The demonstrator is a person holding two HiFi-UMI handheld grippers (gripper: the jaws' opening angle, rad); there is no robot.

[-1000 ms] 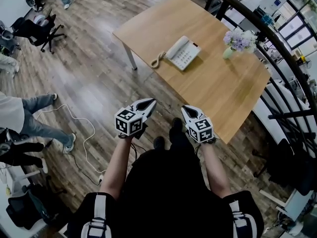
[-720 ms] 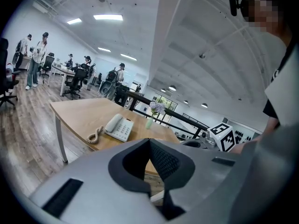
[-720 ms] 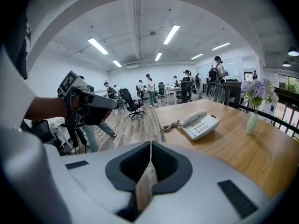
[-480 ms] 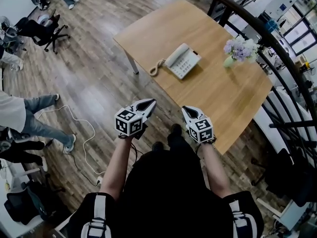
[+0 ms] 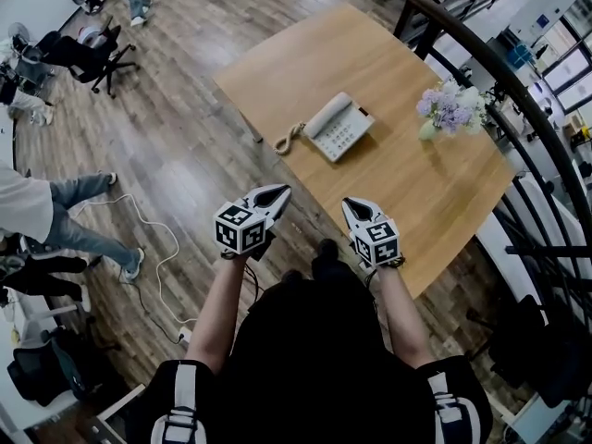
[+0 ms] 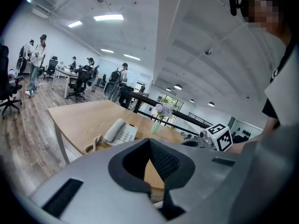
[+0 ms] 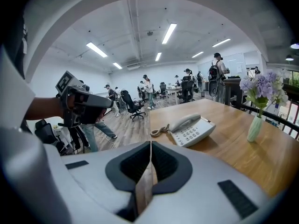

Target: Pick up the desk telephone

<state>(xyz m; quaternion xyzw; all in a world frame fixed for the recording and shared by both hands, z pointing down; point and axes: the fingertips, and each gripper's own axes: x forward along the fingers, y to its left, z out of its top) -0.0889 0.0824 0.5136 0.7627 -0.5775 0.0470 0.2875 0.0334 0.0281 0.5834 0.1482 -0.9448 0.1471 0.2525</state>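
A white desk telephone (image 5: 335, 126) with its handset on the cradle and a coiled cord lies on a wooden table (image 5: 435, 202); it also shows in the left gripper view (image 6: 119, 133) and the right gripper view (image 7: 192, 128). My left gripper (image 5: 277, 194) is shut and empty, held over the floor short of the table's near edge. My right gripper (image 5: 355, 209) is shut and empty too, just over the table's near edge. Both point toward the phone from well short of it.
A vase of purple flowers (image 5: 446, 107) stands on the table right of the phone. A dark curved railing (image 5: 518, 109) runs behind the table. Office chairs (image 5: 79, 55) and standing people (image 5: 55, 220) are at the left, with a white cable (image 5: 153, 239) on the wood floor.
The table and phone have drawn closer and lower in the head view as the person walks toward them. Both grippers stay shut in the same pose.
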